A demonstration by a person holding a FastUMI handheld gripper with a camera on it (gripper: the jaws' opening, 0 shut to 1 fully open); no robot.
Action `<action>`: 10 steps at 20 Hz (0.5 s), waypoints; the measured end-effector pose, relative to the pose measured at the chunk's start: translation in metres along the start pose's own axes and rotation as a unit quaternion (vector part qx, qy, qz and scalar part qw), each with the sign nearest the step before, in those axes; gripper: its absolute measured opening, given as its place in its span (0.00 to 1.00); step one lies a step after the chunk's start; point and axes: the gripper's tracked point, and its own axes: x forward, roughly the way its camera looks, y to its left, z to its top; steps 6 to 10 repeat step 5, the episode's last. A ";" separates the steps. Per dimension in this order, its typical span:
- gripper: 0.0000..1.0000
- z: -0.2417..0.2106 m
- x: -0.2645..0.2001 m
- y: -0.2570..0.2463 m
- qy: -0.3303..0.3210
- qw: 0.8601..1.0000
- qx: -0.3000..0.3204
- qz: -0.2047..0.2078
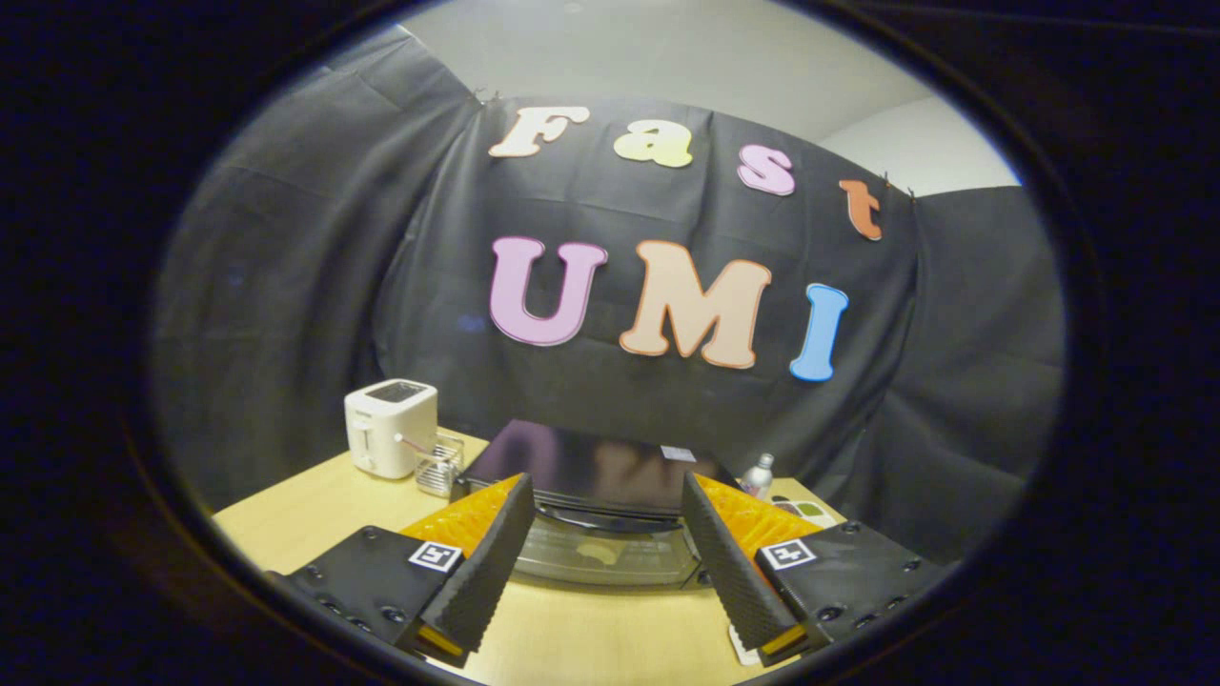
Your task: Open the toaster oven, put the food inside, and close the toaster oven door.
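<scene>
A black toaster oven point(596, 467) stands on the wooden table point(315, 505) just ahead of my fingers. Its glass door point(610, 553) faces me and looks closed, with a dark handle across its top. A pale piece of food point(600, 551) shows through the glass, though I cannot tell if it is inside or a reflection. My gripper point(605, 500) is open, its two ribbed black fingers point(491, 562) spread either side of the door handle, touching nothing.
A white pop-up toaster point(389, 427) sits at the table's back left, with a small clear container point(438, 465) beside it. A small bottle point(758, 476) stands behind the oven's right corner. A white card point(743, 648) lies under the right finger.
</scene>
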 end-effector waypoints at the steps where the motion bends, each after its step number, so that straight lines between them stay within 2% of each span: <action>1: 0.98 0.005 -0.002 0.006 -0.003 1.000 0.004 0.009; 4: 0.98 0.013 -0.010 0.015 -0.007 1.000 0.017 0.023; 10: 0.98 0.012 -0.011 0.015 -0.006 0.999 0.022 0.024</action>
